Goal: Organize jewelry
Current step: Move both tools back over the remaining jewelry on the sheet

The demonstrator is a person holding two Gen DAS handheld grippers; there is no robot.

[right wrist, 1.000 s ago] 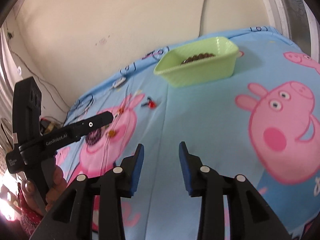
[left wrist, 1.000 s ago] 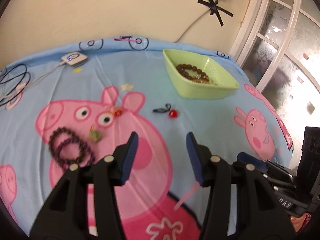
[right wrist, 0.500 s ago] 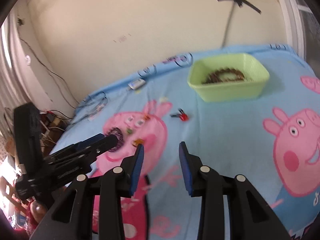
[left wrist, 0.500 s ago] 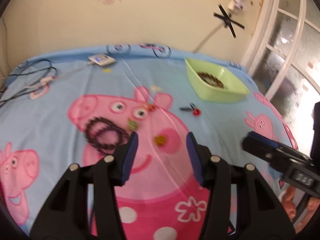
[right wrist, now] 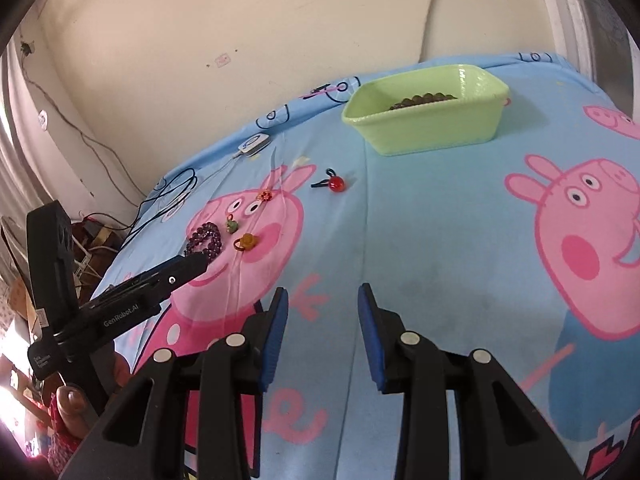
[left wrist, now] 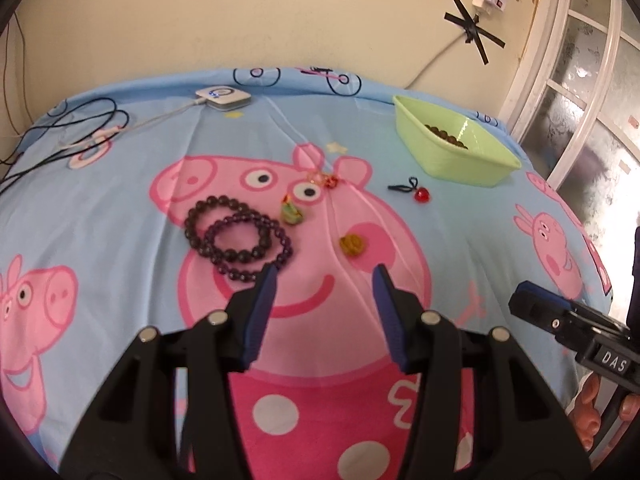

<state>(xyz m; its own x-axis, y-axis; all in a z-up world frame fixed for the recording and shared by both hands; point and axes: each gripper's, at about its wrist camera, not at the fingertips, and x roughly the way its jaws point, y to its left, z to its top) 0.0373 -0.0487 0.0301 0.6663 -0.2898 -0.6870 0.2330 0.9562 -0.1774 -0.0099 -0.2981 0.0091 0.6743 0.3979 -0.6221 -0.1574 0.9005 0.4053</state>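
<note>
Both grippers, left [left wrist: 324, 280] & right [right wrist: 320, 300], have jaws released, nothing btwn them, over the sheet [left wrist: 120, 220]. Two bracelets [left wrist: 236, 236] lie just beyond left jaws; charms past those; tray [left wrist: 460, 156] w/ beads farthest.

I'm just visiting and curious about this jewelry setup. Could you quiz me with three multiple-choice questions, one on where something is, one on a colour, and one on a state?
1. Where do the dark purple bead bracelets lie?
A. In the green tray
B. On the cartoon pig bedsheet
C. On the floor

2. What colour is the tray?
A. Light green
B. Red
C. White

3. How is the left hand-held gripper?
A. Clamped on a bracelet
B. Holding the tray
C. Open and empty

Answers: 1 B, they rest on the bedsheet, over the pink pig print. 2 A, its walls are pale green. 3 C, nothing sits between its blue pads.
</note>
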